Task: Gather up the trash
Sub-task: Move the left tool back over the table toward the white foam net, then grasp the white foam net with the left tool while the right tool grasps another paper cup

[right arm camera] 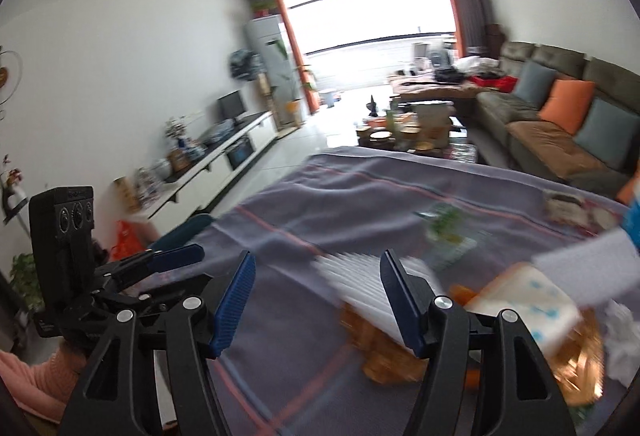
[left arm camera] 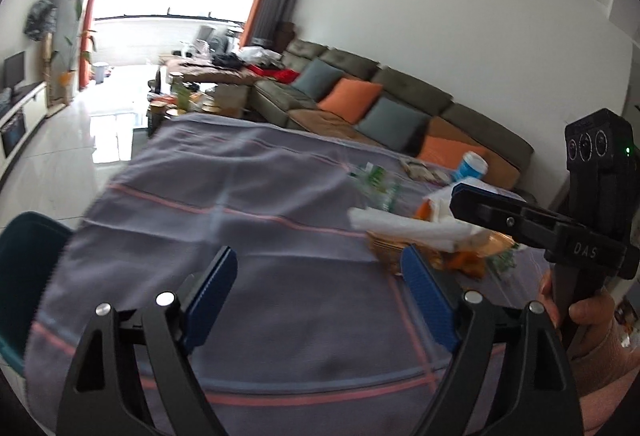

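A heap of trash lies on the grey striped tablecloth [left arm camera: 248, 192]: a white paper sheet [left arm camera: 400, 224], orange wrappers [left arm camera: 460, 256], a green-printed clear wrapper [left arm camera: 376, 184] and a blue-and-white cup [left arm camera: 472, 166]. My left gripper [left arm camera: 320, 268] is open and empty, above the cloth just left of the heap. My right gripper [right arm camera: 316, 272] is open and empty, with the white paper [right arm camera: 356, 284] and orange wrappers [right arm camera: 384, 352] around its right finger. A tissue pack [right arm camera: 532, 308] and crumpled tissue [right arm camera: 620, 348] lie at the right. Each gripper shows in the other's view, the right one [left arm camera: 520, 216] and the left one [right arm camera: 160, 264].
A teal chair [left arm camera: 24, 276] stands at the table's left side. A green sofa [left arm camera: 380, 92] with orange and grey cushions runs behind the table. A cluttered coffee table [right arm camera: 412, 132] and a white TV cabinet [right arm camera: 224, 152] stand farther off.
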The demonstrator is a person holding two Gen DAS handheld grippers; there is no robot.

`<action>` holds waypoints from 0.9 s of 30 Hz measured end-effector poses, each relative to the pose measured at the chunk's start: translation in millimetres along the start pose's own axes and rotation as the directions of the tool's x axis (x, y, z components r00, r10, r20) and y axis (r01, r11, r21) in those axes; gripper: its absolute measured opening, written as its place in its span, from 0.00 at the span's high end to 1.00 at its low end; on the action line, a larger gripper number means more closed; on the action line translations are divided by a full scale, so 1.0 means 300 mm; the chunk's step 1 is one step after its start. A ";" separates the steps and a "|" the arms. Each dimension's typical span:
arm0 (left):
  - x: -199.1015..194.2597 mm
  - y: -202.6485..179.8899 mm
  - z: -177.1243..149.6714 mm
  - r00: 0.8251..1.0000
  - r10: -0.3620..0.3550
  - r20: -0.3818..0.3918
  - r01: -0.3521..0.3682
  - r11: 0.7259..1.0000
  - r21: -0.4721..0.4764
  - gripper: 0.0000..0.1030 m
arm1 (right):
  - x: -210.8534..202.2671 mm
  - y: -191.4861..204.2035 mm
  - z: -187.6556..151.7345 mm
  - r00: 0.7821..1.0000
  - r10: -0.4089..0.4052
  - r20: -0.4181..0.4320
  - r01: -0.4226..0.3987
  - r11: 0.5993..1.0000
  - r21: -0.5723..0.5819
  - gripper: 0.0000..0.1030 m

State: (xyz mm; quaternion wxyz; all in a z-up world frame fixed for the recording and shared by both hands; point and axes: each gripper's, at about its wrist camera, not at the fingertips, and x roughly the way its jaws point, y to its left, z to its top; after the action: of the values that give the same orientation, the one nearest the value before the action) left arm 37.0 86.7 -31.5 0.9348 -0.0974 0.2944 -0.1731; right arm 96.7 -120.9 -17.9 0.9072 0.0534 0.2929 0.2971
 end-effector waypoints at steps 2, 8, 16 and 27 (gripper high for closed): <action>0.036 -0.012 -0.003 0.999 -0.029 -0.035 0.029 1.000 0.004 0.18 | -0.036 -0.063 -0.023 0.999 -0.041 0.011 0.040 0.998 0.037 0.37; 0.152 -0.071 0.024 0.992 -0.075 -0.103 0.076 0.997 0.001 0.18 | -0.110 -0.226 -0.069 0.987 -0.156 0.032 0.150 0.979 0.136 0.37; 0.235 -0.083 0.061 0.980 -0.123 -0.156 0.117 0.992 -0.046 0.18 | -0.105 -0.336 -0.118 0.978 -0.209 -0.007 0.205 0.956 0.210 0.37; 0.333 -0.076 0.084 0.970 -0.139 -0.199 0.115 0.986 -0.124 0.25 | -0.070 -0.379 -0.138 0.973 -0.227 -0.039 0.229 0.938 0.260 0.40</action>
State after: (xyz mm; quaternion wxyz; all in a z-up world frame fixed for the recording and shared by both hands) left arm 122.5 29.8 -56.3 0.8792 -0.1498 0.3923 -0.2250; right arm 117.4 -229.0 -72.3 0.9192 0.1374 0.3377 0.1489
